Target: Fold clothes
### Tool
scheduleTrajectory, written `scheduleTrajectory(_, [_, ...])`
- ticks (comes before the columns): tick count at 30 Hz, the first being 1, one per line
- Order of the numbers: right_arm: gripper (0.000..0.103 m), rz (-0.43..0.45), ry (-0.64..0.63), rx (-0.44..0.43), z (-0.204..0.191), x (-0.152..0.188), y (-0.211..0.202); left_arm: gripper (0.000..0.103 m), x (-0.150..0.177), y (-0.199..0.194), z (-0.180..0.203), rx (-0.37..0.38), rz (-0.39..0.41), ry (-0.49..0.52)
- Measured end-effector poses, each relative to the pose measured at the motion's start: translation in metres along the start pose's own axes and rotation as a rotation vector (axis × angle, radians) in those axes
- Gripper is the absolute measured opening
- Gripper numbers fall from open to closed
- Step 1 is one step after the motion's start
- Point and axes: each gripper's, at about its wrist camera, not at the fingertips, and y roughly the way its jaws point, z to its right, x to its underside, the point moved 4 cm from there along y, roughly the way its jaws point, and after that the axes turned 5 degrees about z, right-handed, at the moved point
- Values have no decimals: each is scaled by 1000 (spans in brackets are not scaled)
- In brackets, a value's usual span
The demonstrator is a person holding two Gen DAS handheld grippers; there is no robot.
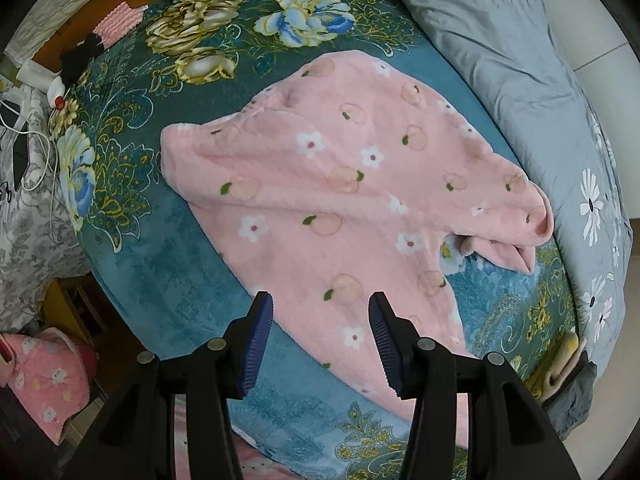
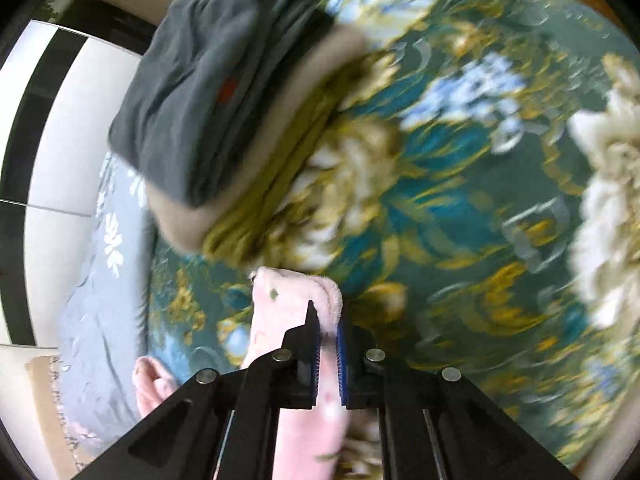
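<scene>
1. Left wrist view: the pink fleece garment [image 1: 340,200], printed with peaches and small white flowers, lies spread but rumpled on the bed's floral teal blanket [image 1: 160,240]. The left tongs [image 1: 320,312] hang just above its near edge with the jaws well apart and nothing between them.
2. Right wrist view: the right tongs [image 2: 328,332] are clamped on a thick fold of the same pink garment [image 2: 296,300], with the fleece bulging out past the blue pads [image 2: 316,344]. The background is smeared, so this side looks to be in quick motion.
3. A stack of folded clothes [image 2: 224,112], grey on top with beige and olive layers beneath, sits on the blanket just beyond the gripped edge. A grey duvet [image 1: 540,100] lies along the far side of the bed.
4. Risk, as I judge it: the right grip sits near the fabric's edge, and plush fleece is slippery, so a fast pull could drag it out of the pads.
5. Another risk: with only one side held, the garment may bunch or twist instead of folding flat, since the left tongs have not yet taken hold.
6. A sweep toward the folded stack could nudge it and undo finished work.
</scene>
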Motion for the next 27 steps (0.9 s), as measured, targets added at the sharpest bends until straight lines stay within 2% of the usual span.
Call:
scheduleTrajectory(4, [7, -55, 27, 116, 46, -14, 8, 51, -2, 3, -3, -11, 7, 5])
scheduleTrajectory(7, [7, -122, 76, 203, 86, -6, 17, 51, -6, 2, -9, -10, 26, 1])
scheduleTrajectory(8, [7, -123, 105, 200, 93, -5, 16, 51, -8, 1, -12, -6, 32, -4])
scheduleTrajectory(10, [7, -96, 132, 167, 98, -8, 4, 51, -12, -1, -20, 1, 46, -18])
scheduleTrajectory(14, [7, -118, 83, 222, 98, -9, 4, 51, -23, -5, -43, 12, 75, -57])
scheduleTrajectory(16, [7, -118, 91, 218, 99, -5, 3, 52, -29, -8, -58, 24, 90, -82])
scheduleTrajectory(18, [7, -113, 64, 188, 89, -4, -3, 54, -37, -10, -77, 34, 108, -113])
scheduleTrajectory(21, [8, -115, -8, 201, 74, -3, -12, 57, -48, -7, -114, 34, 125, -172])
scheduleTrajectory(24, [17, -133, -28, 209, 63, 1, -26, 57, -56, 5, -150, 44, 116, -240])
scheduleTrajectory(26, [49, -148, -34, 227, 55, 7, -33, 58, -61, 15, -174, 60, 105, -288])
scheduleTrajectory(27, [50, -141, -43, 242, 48, 8, -35, 58, -64, 23, -188, 71, 96, -314])
